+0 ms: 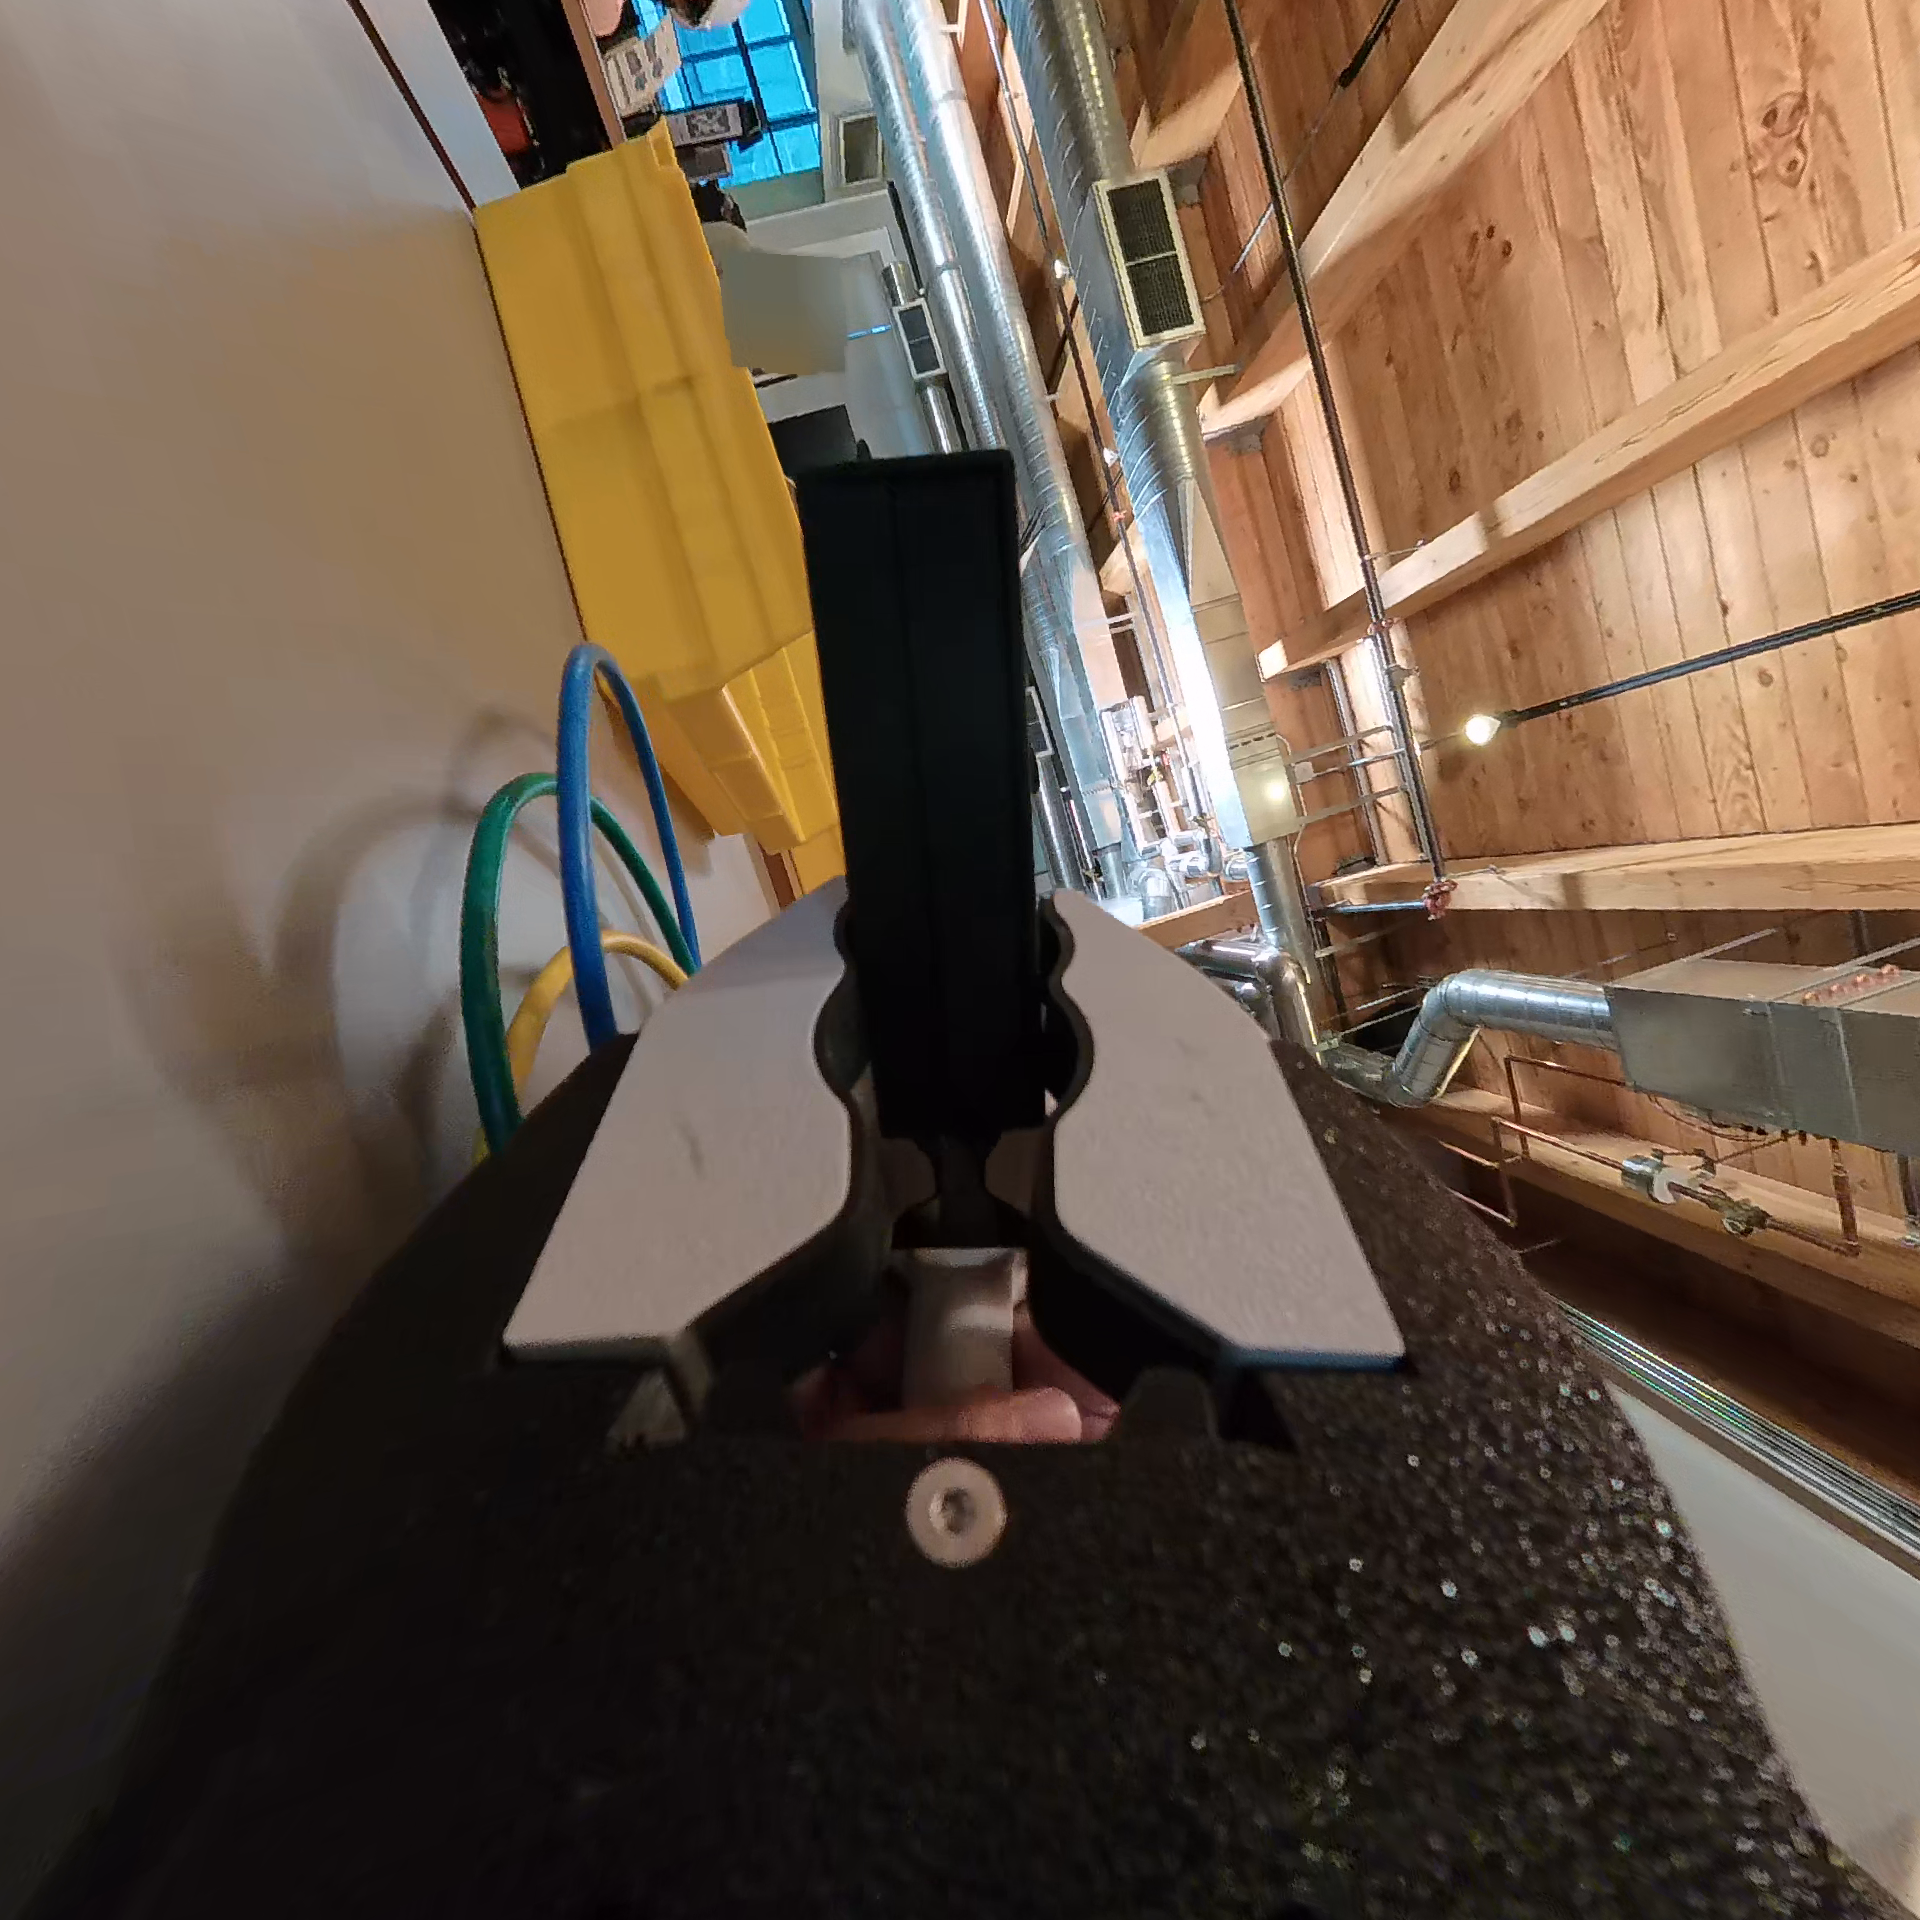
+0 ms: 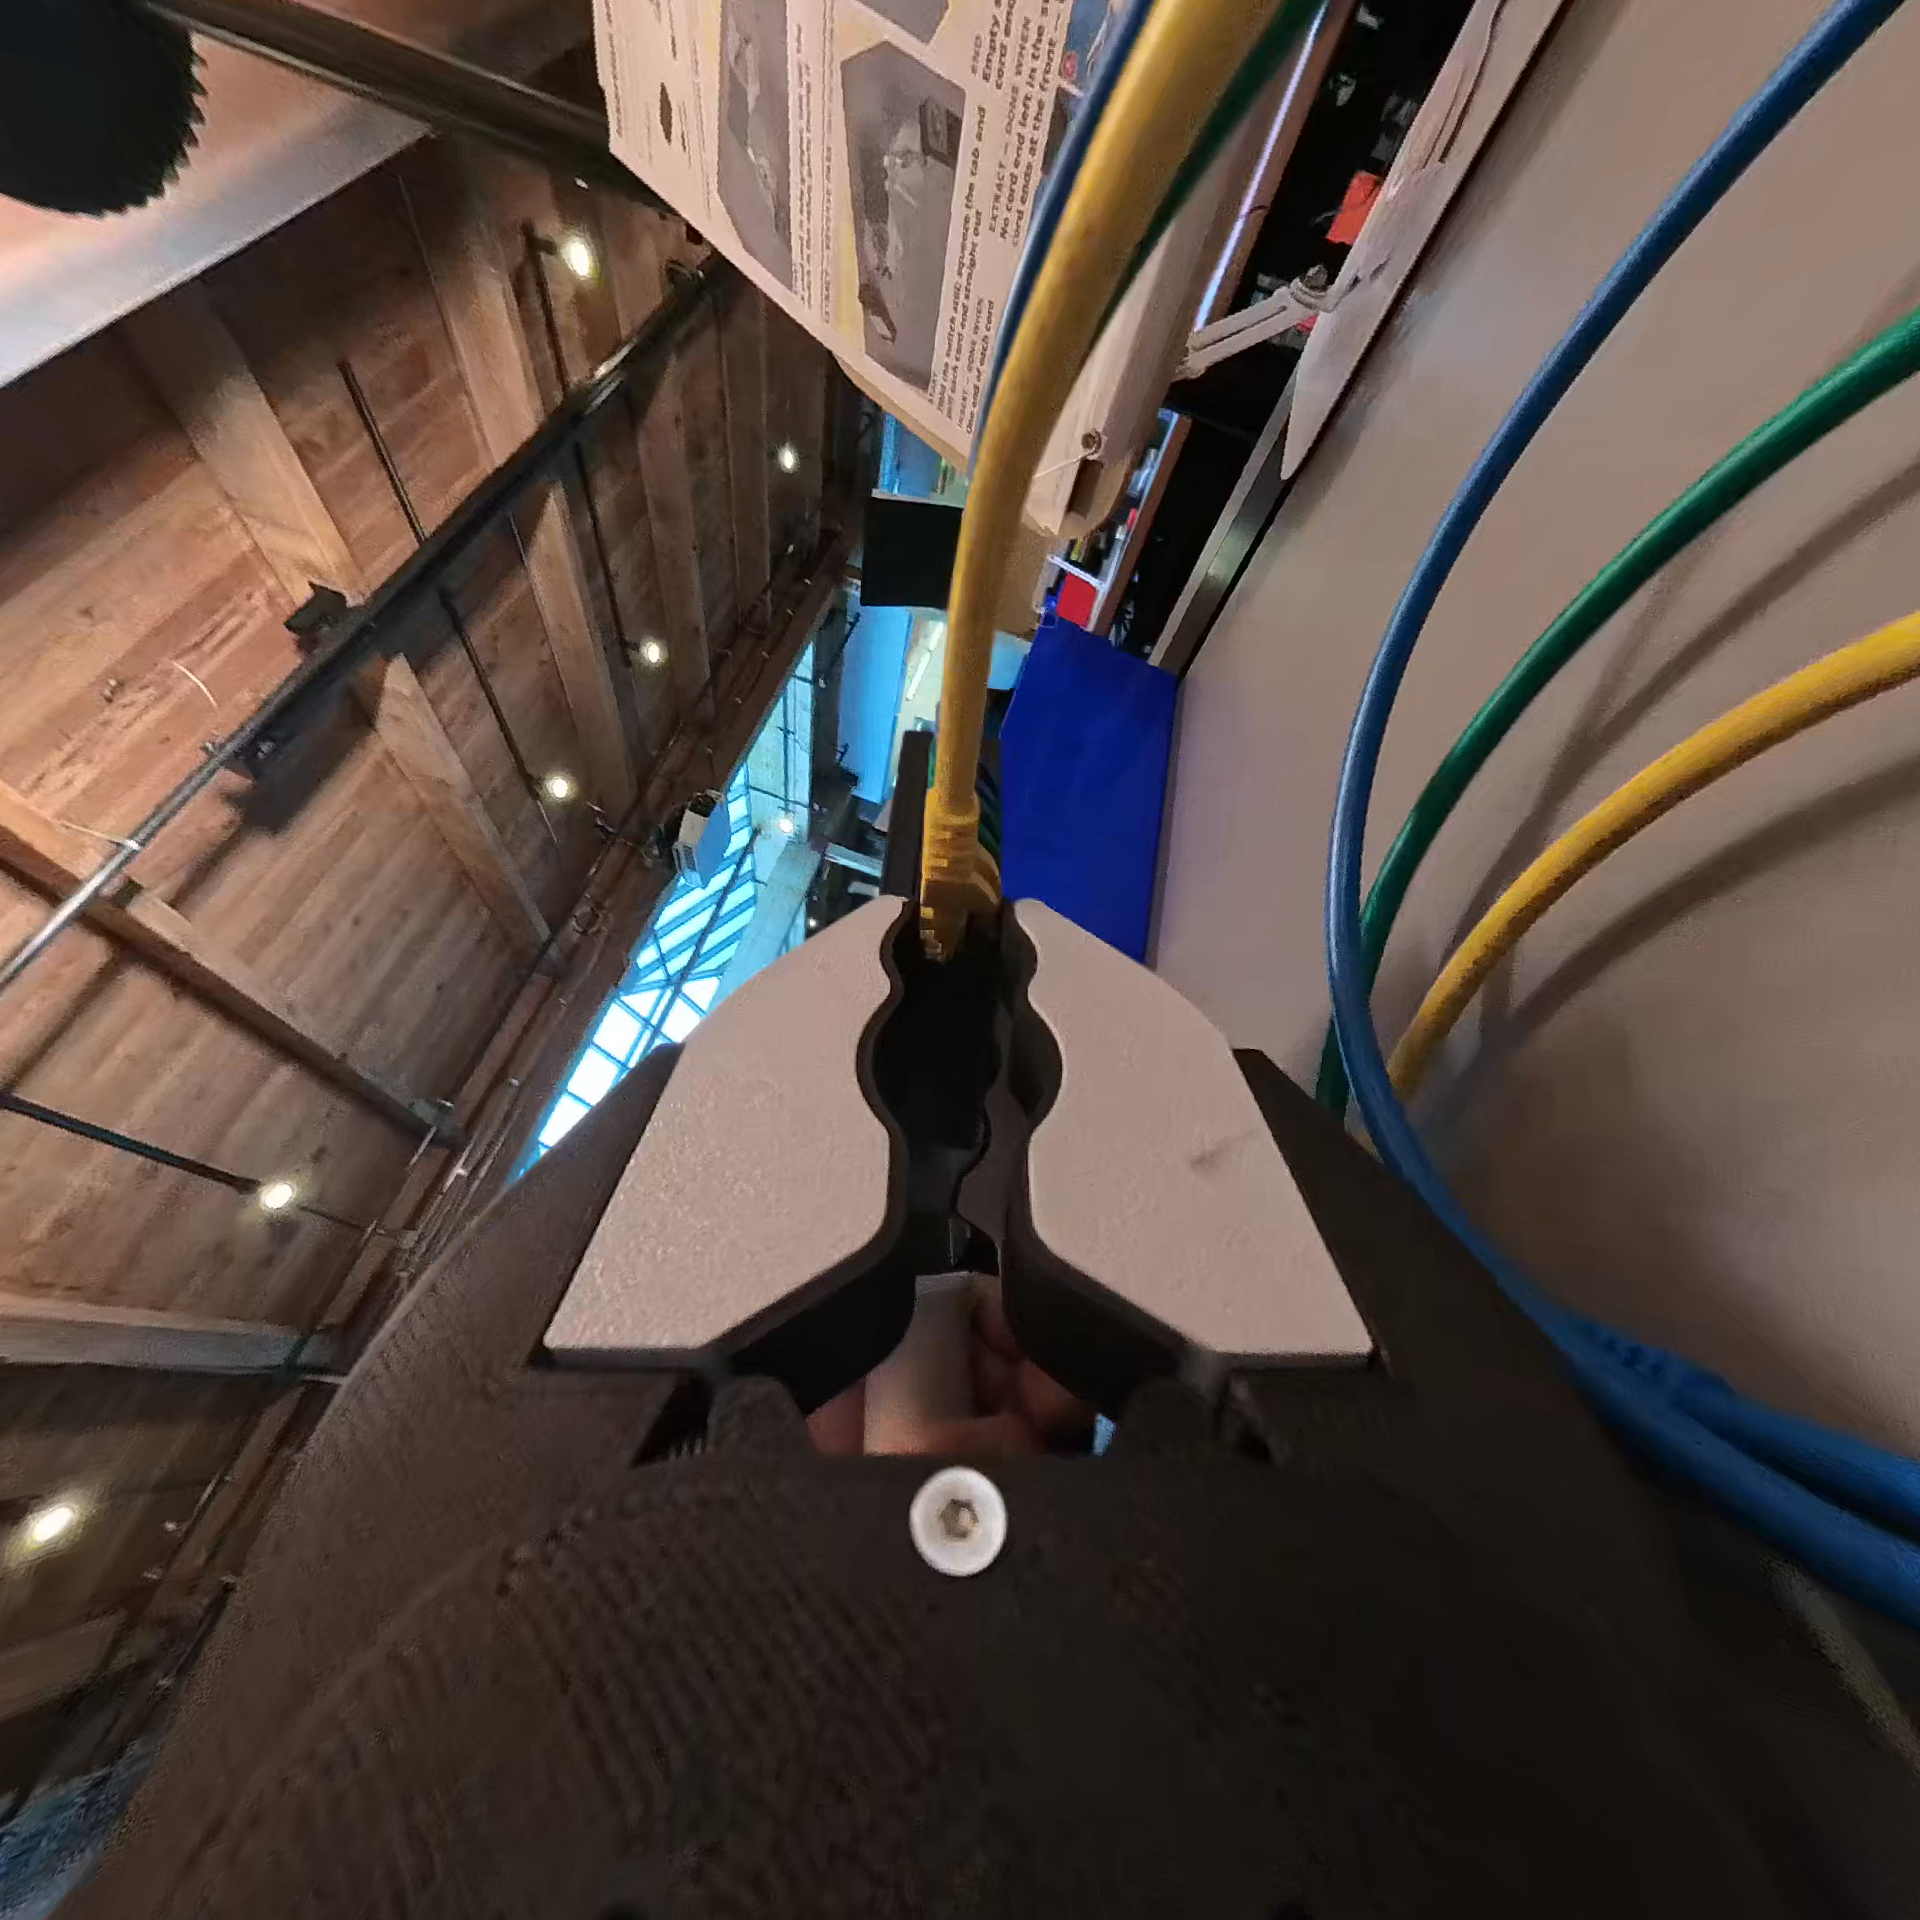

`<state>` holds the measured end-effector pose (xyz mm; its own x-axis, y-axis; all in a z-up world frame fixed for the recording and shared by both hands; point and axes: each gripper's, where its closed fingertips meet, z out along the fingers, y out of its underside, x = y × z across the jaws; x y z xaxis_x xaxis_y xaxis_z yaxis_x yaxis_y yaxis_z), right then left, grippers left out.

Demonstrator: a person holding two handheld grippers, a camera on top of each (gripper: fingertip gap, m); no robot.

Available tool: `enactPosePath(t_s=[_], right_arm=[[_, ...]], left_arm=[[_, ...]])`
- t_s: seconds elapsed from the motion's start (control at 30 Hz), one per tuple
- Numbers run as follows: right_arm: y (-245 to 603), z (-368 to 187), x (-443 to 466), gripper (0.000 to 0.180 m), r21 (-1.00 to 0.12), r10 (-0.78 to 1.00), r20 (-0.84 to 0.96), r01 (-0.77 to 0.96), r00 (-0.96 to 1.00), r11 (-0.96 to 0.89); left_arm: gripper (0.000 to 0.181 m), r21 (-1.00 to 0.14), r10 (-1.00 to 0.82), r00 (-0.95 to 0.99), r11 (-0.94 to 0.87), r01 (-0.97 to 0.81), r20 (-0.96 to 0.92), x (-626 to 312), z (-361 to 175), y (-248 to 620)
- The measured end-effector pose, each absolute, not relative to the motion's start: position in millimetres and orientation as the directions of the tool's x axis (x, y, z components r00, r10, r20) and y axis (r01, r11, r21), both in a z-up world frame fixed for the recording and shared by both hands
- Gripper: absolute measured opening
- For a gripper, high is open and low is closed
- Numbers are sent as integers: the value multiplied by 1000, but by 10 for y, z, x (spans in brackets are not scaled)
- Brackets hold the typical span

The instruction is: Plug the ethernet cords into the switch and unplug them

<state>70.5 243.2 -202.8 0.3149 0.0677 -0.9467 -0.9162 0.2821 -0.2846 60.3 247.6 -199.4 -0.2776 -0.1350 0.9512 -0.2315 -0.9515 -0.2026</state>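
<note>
In the left wrist view my left gripper (image 1: 943, 935) is shut on the black switch (image 1: 920, 727), a long flat box that stands out past the fingers. Blue (image 1: 582, 831), green (image 1: 488, 935) and yellow (image 1: 540, 1008) ethernet cords loop over the pale table on the left. In the right wrist view my right gripper (image 2: 961, 920) is shut on the yellow plug (image 2: 954, 868) of a yellow cord (image 2: 1039, 364) that rises up and away. A dark edge of the switch (image 2: 912, 810) shows just beyond the plug. Whether the plug sits in a port is hidden.
Yellow plastic bins (image 1: 644, 499) stand on the table (image 1: 208, 520) behind the switch. In the right wrist view, blue (image 2: 1475, 540), green (image 2: 1621, 582) and yellow (image 2: 1662, 769) cord loops lie on the table on the right. A printed sheet (image 2: 831, 187) hangs above, and a blue bin (image 2: 1086, 790) stands behind.
</note>
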Motion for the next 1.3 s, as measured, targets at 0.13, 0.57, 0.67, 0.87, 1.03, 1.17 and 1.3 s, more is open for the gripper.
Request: enactPosePath(t_s=[0.13,0.57,0.67,0.87,1.03,1.17,1.3], right_arm=[[2425,-2054,712,15,-262,70,-953,-921,293,290],[2431,-2195,760,14,-240,24,-966,-928,257,284],[2434,-2198,754,14,-220,51,-969,-933,244,283],[2425,-2194,763,14,-266,19,-959,-918,284,293],[2421,-2194,761,14,-285,18,-953,-916,302,281],[2405,-2194,772,14,-318,1,-943,-898,334,303],[2409,-2187,767,14,-308,28,-944,-905,330,295]], left_arm=[[30,-206,-147,-269,-957,-206,952,608,-2017,2470],[30,-204,-158,-247,-964,-172,956,656,-2145,2483],[30,-220,-176,-245,-961,-166,954,653,-2145,2484],[30,-191,-146,-251,-967,-169,957,657,-2143,2476],[30,-189,-139,-255,-964,-185,957,657,-2143,2475],[30,-183,-129,-260,-964,-193,957,665,-2144,2460],[30,-179,-126,-262,-965,-191,957,661,-2139,2467]])
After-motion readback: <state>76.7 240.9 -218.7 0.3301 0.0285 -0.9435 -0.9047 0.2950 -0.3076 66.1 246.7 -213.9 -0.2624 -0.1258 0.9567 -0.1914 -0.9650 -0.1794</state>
